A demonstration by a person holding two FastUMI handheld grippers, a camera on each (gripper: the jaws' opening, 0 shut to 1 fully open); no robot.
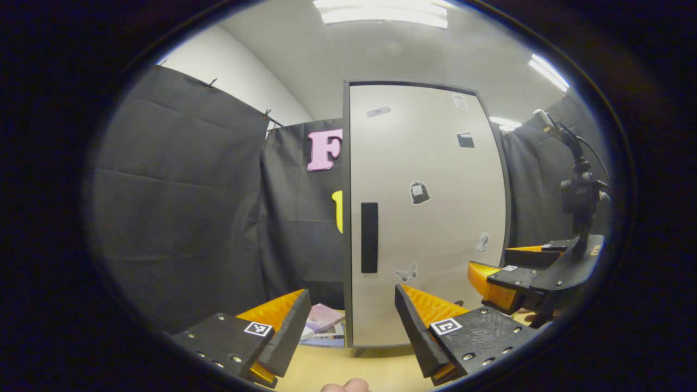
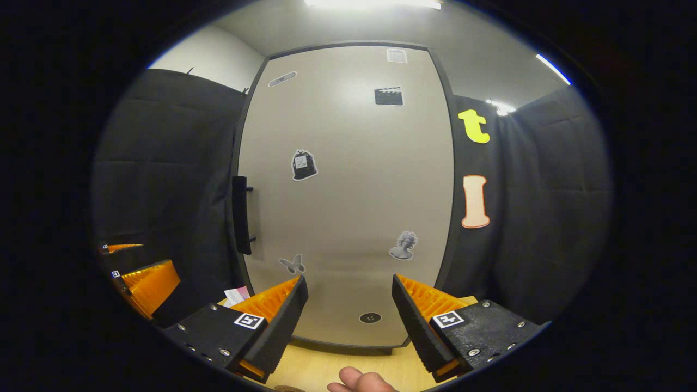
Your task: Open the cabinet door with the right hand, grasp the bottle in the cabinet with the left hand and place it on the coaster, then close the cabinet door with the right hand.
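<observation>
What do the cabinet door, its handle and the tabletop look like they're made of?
Cabinet door: probably laminated or painted board; its flat, pale matt face takes a soft glare from the ceiling light. Handle: a dark matt bar standing off on two small posts, plastic or coated metal, hard to tell which. Tabletop: light wood or wood-look laminate, going by its warm tan tone; grain is too blurred to confirm.

The right hand-held gripper hangs with jaws apart before the closed cabinet door, its handle at left.
</observation>
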